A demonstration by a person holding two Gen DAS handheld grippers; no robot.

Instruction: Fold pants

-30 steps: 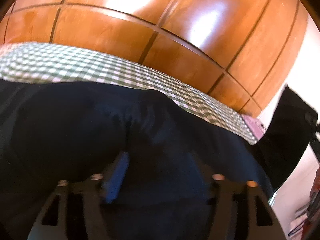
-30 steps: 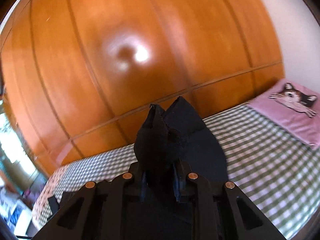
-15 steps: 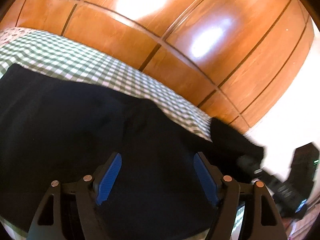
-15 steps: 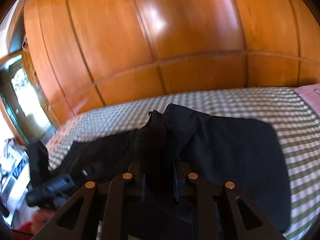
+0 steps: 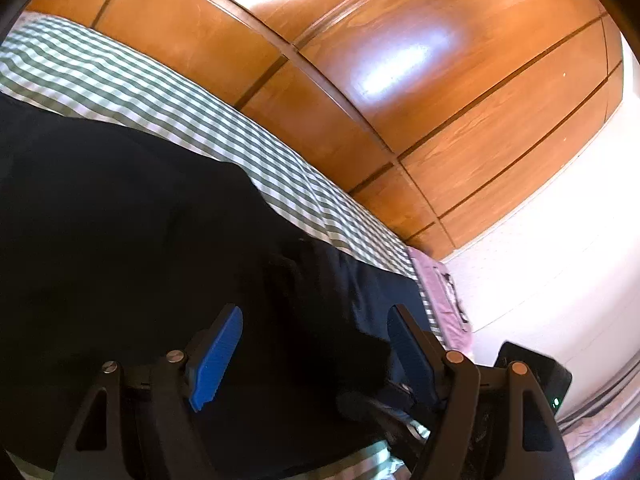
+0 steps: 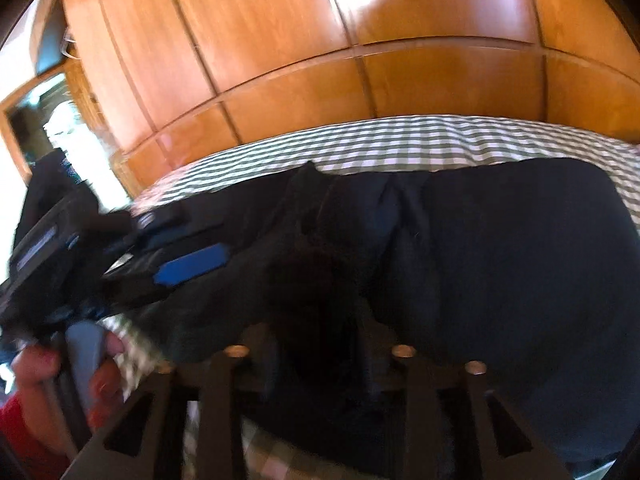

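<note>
1. Since the earlier frames the right claw [image 6: 316, 356] has come down from holding a bunched end of the pants [image 6: 500, 264] up in the air to sitting low over the bed [image 6: 400, 140], and its jaws have just been opening. Dark cloth still lies between them, but in the blur I cannot tell whether the pads still press on it.
2. At 9 o'clock in the right wrist view, a hand [image 6: 60, 364] grips the handle of the left claw [image 6: 188, 264]. One blue pad shows, resting at the near edge of the dark fabric.
3. From the left wrist view the left claw [image 5: 316, 356] stands wide, its blue pads well apart with nothing pinched; the pants [image 5: 120, 240] lie flat under and ahead of it.
4. Across the middle, the pants spread over the green-checked bed as one broad dark layer, with a rumpled ridge near the centre where the carried end meets the rest.
5. Toward 3 o'clock in the left wrist view, a pink pillow [image 5: 436, 288] sits at the far end of the bed, just beyond the pants.
6. My judgement: one fold looks laid over, since the fabric lies doubled and both claws are releasing. Left to do is smoothing the ridge and probably at least one more fold to make a compact stack.
</note>
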